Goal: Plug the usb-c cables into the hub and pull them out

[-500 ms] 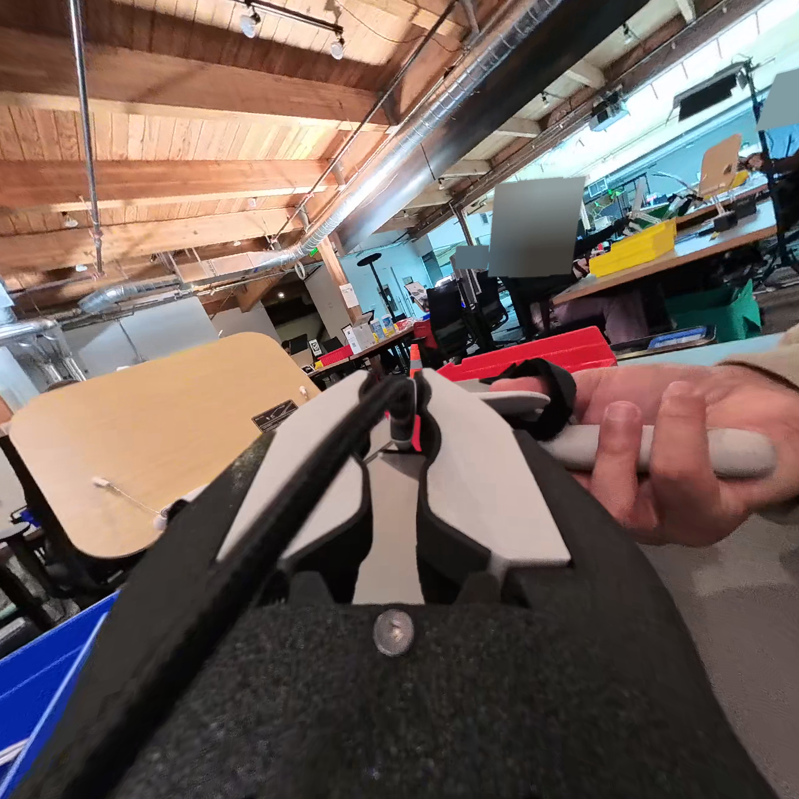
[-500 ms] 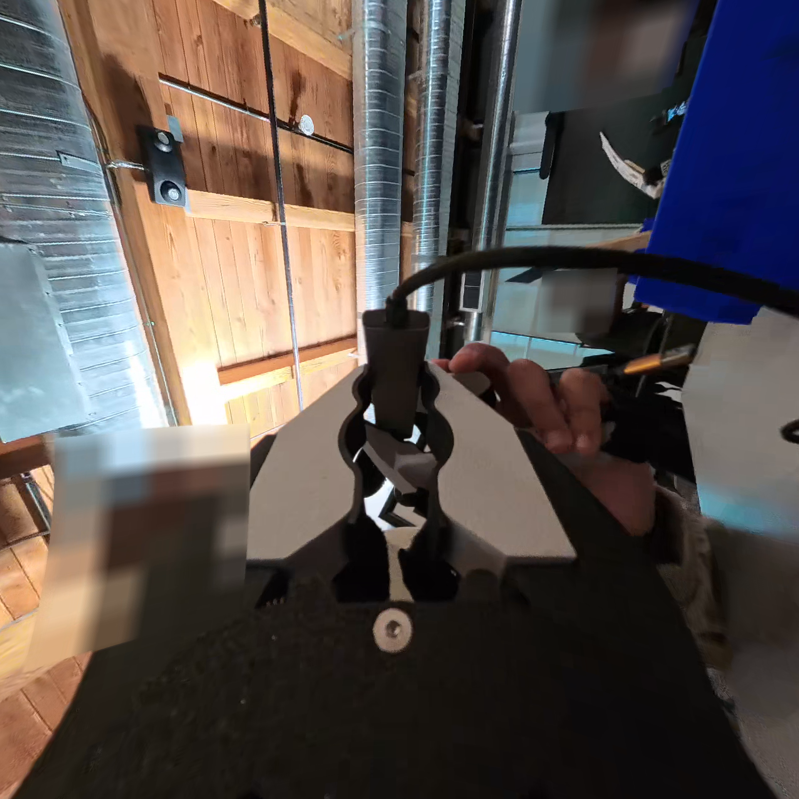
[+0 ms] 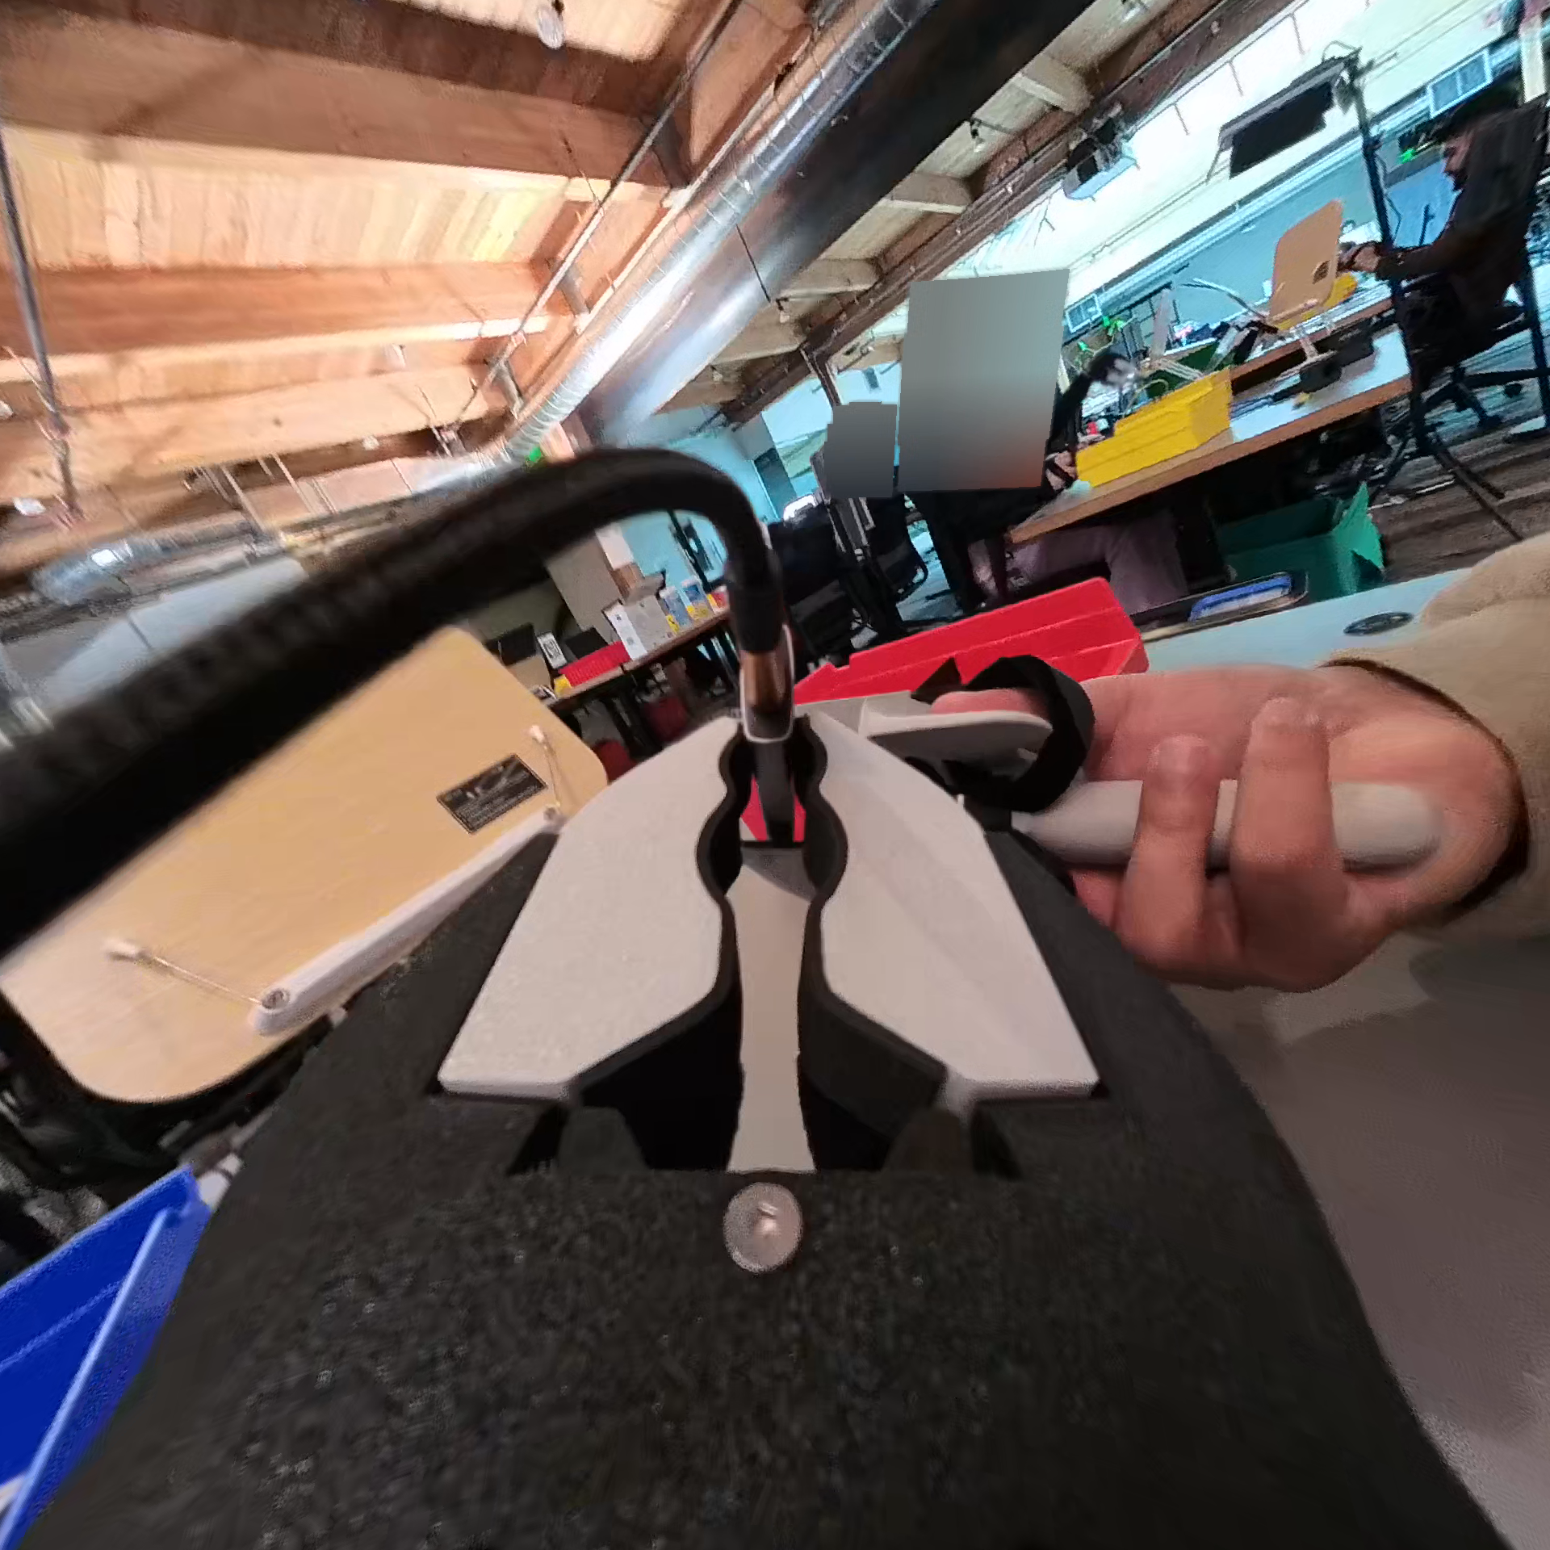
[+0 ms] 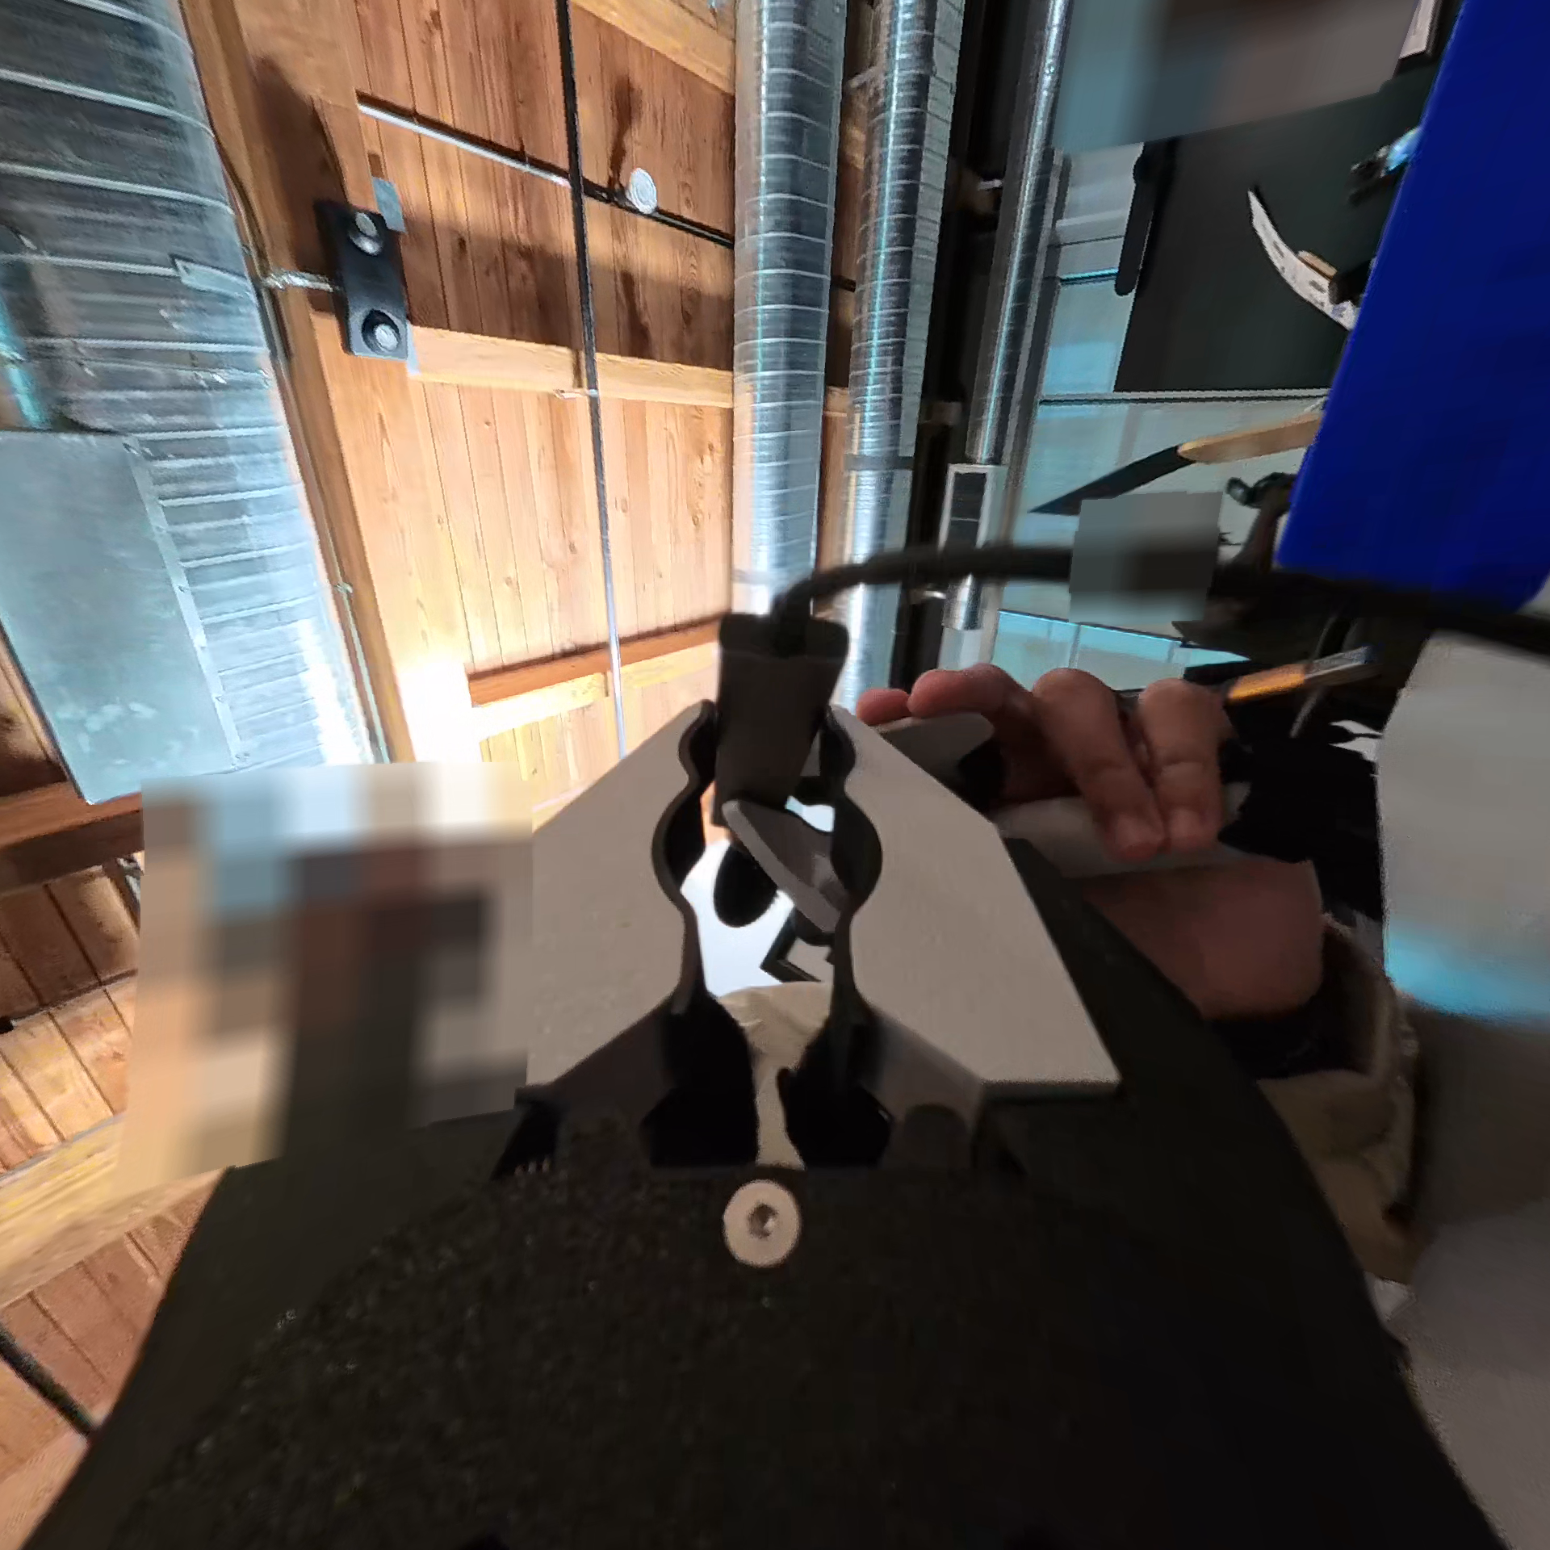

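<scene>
In the left wrist view my left gripper (image 3: 767, 742) is shut on a USB-C cable plug (image 3: 765, 688), dark with a metal sleeve and upright between the fingertips. Its black braided cable (image 3: 352, 587) arcs up and away to the left. In the right wrist view my right gripper (image 4: 773, 730) is shut on the dark grey hub (image 4: 772, 713), which sticks out past the fingertips. The hub's own black cable (image 4: 939, 564) leaves its top and runs right. A hand (image 3: 1275, 822) holds the other gripper's grey handle close beside my left gripper. No plug is seen in the hub.
A light wooden board (image 3: 252, 881) stands to the left, a red bin (image 3: 1006, 637) lies behind the grippers and a blue bin (image 3: 75, 1308) is at the lower left. A pale tabletop (image 3: 1359, 1174) is at the right. The right wrist view faces ceiling ducts (image 4: 780, 335).
In the left wrist view the cable, which lay across the left finger, now arcs up over the fingertips, and the plug stands higher. The right gripper still holds the hub much the same.
</scene>
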`<move>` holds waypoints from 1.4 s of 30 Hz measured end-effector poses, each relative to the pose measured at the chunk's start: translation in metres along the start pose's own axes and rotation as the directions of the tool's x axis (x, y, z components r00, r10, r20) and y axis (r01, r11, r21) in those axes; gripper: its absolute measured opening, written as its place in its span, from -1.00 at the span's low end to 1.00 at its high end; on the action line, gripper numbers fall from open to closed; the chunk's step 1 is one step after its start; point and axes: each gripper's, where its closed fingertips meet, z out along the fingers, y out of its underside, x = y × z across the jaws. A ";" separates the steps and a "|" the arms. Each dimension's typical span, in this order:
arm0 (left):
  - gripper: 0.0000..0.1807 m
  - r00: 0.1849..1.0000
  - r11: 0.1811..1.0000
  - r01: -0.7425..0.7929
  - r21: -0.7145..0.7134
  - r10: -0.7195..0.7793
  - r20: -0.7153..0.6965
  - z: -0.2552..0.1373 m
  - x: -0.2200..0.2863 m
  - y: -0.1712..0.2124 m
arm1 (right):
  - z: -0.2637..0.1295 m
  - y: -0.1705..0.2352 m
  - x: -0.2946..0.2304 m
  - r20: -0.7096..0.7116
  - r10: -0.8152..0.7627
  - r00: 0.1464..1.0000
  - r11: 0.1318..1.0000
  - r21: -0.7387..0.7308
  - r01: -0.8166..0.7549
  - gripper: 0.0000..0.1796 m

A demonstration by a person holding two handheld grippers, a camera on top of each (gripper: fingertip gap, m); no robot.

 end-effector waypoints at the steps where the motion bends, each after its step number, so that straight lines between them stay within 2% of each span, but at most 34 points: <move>1: -0.90 1.000 1.000 0.019 -0.022 -0.019 0.002 0.001 -0.002 0.002 | -0.001 -0.001 0.002 -0.023 -0.031 0.999 0.999 -0.005 0.031 -0.71; 4: -0.90 0.997 0.989 0.031 -0.144 -0.022 0.069 0.002 -0.019 0.018 | -0.010 -0.011 0.011 -0.192 -0.253 0.948 0.967 -0.037 0.250 -0.67; 6: -0.90 0.990 0.955 0.024 -0.297 0.019 0.141 -0.001 -0.038 0.042 | -0.014 -0.014 0.015 -0.324 -0.454 0.830 0.890 -0.132 0.436 -0.57; 7: -0.90 0.981 0.919 -0.016 -0.393 0.091 0.171 -0.005 -0.047 0.056 | -0.014 -0.013 0.017 -0.377 -0.567 0.733 0.823 -0.213 0.527 -0.55; 8: -0.90 0.967 0.875 -0.075 -0.478 0.180 0.178 -0.008 -0.054 0.068 | -0.015 -0.014 0.020 -0.429 -0.688 0.585 0.721 -0.313 0.618 -0.53; 10: -0.90 0.929 0.768 -0.191 -0.611 0.342 0.139 -0.013 -0.059 0.087 | -0.019 -0.019 0.026 -0.449 -0.884 0.134 0.392 -0.551 0.737 -0.53; 11: -0.90 0.912 0.717 -0.234 -0.657 0.397 0.109 -0.014 -0.058 0.094 | -0.021 -0.021 0.025 -0.415 -0.905 -0.097 0.222 -0.652 0.725 -0.56; 12: -0.90 0.898 0.683 -0.262 -0.682 0.432 0.087 -0.014 -0.056 0.098 | -0.021 -0.022 0.023 -0.371 -0.884 -0.283 0.080 -0.718 0.691 -0.62; 13: -0.90 0.887 0.655 -0.283 -0.700 0.456 0.068 -0.014 -0.054 0.102 | -0.019 -0.021 0.021 -0.321 -0.848 -0.422 -0.033 -0.763 0.646 -0.64; 14: -0.90 0.878 0.630 -0.301 -0.716 0.476 0.050 -0.014 -0.052 0.104 | -0.019 -0.019 0.023 -0.270 -0.811 -0.520 -0.113 -0.799 0.591 -0.67; 16: -0.90 0.869 0.600 -0.318 -0.734 0.493 0.027 -0.013 -0.047 0.106 | -0.019 -0.017 0.030 -0.197 -0.760 -0.619 -0.195 -0.840 0.507 -0.66; 17: -0.90 0.870 0.591 -0.319 -0.740 0.493 0.018 -0.012 -0.044 0.106 | -0.020 -0.017 0.033 -0.181 -0.743 -0.644 -0.216 -0.847 0.486 -0.67; 20: -0.90 0.862 0.566 -0.340 -0.751 0.507 -0.009 -0.010 -0.036 0.106 | -0.018 -0.014 0.037 -0.181 -0.742 -0.646 -0.227 -0.838 0.496 -0.68; 25: -0.90 0.830 0.533 -0.396 -0.748 0.555 -0.044 -0.006 -0.024 0.104 | -0.020 -0.017 0.038 -0.218 -0.755 -0.618 -0.186 -0.833 0.522 -0.86; 27: -0.90 0.832 0.545 -0.396 -0.739 0.554 -0.037 -0.006 -0.024 0.104 | -0.022 -0.018 0.037 -0.233 -0.761 -0.605 -0.167 -0.831 0.531 -0.87; 31: -0.89 0.816 0.594 -0.438 -0.675 0.578 -0.021 -0.004 -0.022 0.101 | -0.021 -0.018 0.034 -0.303 -0.828 -0.472 -0.062 -0.788 0.613 -0.86; 35: -0.87 0.779 0.609 -0.500 -0.615 0.627 -0.012 0.000 -0.018 0.097 | -0.022 -0.018 0.030 -0.346 -0.868 -0.356 0.020 -0.740 0.672 -0.87; 40: -0.85 0.738 0.608 -0.559 -0.564 0.675 -0.005 0.004 -0.014 0.093 | -0.023 -0.016 0.034 -0.359 -0.890 -0.283 0.075 -0.726 0.684 -0.87; 42: -0.88 0.763 0.625 -0.536 -0.568 0.647 -0.007 0.005 -0.014 0.095 | -0.024 -0.017 0.034 -0.366 -0.887 -0.281 0.083 -0.725 0.683 -0.87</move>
